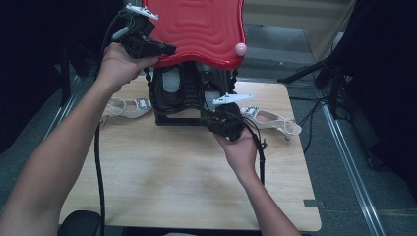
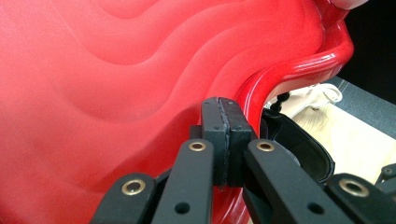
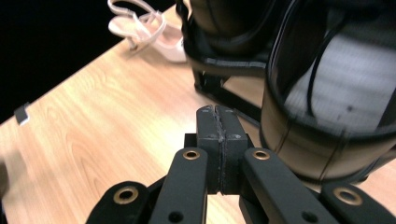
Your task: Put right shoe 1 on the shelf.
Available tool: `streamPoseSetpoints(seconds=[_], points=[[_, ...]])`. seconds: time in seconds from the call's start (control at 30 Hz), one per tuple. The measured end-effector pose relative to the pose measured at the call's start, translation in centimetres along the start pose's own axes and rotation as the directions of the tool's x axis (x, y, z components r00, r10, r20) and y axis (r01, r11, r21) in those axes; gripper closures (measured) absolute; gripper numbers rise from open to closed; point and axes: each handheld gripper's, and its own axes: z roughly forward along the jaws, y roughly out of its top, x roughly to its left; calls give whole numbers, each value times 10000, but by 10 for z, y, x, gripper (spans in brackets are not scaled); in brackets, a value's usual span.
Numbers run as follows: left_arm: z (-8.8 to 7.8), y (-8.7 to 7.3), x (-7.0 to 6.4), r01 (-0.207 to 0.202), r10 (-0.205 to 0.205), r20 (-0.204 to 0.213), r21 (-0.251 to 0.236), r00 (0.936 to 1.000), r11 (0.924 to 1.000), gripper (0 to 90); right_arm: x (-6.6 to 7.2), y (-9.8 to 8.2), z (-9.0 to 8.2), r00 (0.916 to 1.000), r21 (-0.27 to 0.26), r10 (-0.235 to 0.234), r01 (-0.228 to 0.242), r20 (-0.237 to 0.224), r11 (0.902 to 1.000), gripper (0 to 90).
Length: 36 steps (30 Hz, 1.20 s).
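Observation:
A glossy red wavy lid [image 1: 201, 29] sits raised on top of a black machine [image 1: 179, 96] at the far middle of the wooden table [image 1: 172, 172]. My left gripper [image 1: 167, 49] is shut and empty, its tips against the lid's left rim; in the left gripper view the closed jaws [image 2: 223, 105] rest on the red surface [image 2: 116, 70]. My right gripper [image 1: 206, 118] is shut with nothing in it, low at the machine's front right. In the right gripper view its tip [image 3: 218, 112] hovers over the tabletop beside a round black part of the machine [image 3: 327, 93].
One beige sandal [image 1: 125, 107] lies left of the machine and another [image 1: 270, 119] to its right; a sandal [image 3: 149, 32] also lies beyond the right jaws. A pink knob [image 1: 240, 48] sits on the lid's right corner. Cables trail from both grippers.

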Motion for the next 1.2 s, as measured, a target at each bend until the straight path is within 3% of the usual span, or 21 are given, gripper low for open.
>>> streamPoseSetpoints(seconds=[0.2,0.4,0.53,0.67,1.2], points=[[0,0,0,8,-8,4,-6,10000,10000,900,-14,-18,5,9999,286,146,-146,-7,9995,900],[0,0,0,35,-35,17,-19,10000,10000,900,-27,-22,7,9988,275,461,-466,168,9985,900],[0,0,0,35,-35,10,-20,10000,10000,900,-32,-20,8,9981,241,611,-611,25,9978,900],[0,0,0,38,-38,-3,-21,10000,10000,900,-30,-18,10,9988,202,417,-422,249,9989,900],[0,0,0,68,-68,17,-18,10000,10000,900,-46,9,23,9939,-176,810,-799,743,9966,900]])
